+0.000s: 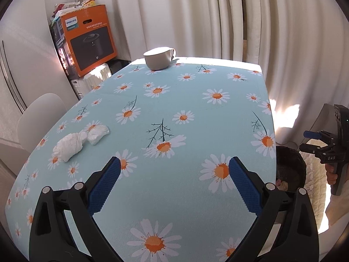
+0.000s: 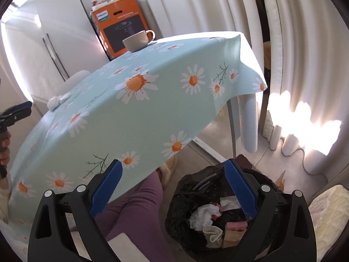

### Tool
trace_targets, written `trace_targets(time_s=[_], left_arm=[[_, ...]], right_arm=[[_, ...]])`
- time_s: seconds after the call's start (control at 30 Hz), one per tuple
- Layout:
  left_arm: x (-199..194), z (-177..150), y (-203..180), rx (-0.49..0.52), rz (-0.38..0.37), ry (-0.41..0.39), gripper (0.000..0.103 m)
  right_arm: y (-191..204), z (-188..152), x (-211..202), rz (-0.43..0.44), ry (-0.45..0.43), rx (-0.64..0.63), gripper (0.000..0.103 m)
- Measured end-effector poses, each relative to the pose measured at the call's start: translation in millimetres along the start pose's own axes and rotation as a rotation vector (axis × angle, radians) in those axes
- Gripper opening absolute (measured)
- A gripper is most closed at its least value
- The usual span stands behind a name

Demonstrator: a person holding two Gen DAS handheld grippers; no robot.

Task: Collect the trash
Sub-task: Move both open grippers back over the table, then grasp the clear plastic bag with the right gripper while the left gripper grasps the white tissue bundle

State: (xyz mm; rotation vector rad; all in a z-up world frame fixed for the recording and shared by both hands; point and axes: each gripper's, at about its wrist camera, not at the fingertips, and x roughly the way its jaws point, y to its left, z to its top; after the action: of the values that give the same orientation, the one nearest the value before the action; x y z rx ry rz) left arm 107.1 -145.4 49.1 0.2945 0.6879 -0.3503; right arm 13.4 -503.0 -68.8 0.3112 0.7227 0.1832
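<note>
- Tissues (image 1: 80, 140), two crumpled wads, lie touching near the tabletop's (image 1: 185, 113) left edge.
- Left gripper (image 1: 174, 174) hovers wide and empty; a shallow pinch could drop one wad.
- Right gripper (image 2: 173, 187), wide, empty, over the trash bin (image 2: 185, 196).

Tissues (image 1: 76, 142) left on table (image 1: 196, 113); cup (image 1: 158, 58) far edge.

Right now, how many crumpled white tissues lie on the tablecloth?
2, both near the table's left edge: the larger crumpled tissue and a smaller crumpled tissue touching it on the side toward the cup. None seems hidden.
</note>
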Motion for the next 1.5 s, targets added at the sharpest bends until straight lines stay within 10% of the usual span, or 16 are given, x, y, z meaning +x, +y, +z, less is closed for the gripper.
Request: trace_targets(time_s=[0.77, 1.5], left_arm=[[6, -30, 160, -0.282, 0.149, -0.028, 0.097], [34, -42, 196, -0.299, 0.127, -0.011, 0.097]], right_arm=[[150, 77, 16, 0.087, -0.039, -0.302, 0.091], [366, 147, 182, 0.210, 0.186, -0.508, 0.091]])
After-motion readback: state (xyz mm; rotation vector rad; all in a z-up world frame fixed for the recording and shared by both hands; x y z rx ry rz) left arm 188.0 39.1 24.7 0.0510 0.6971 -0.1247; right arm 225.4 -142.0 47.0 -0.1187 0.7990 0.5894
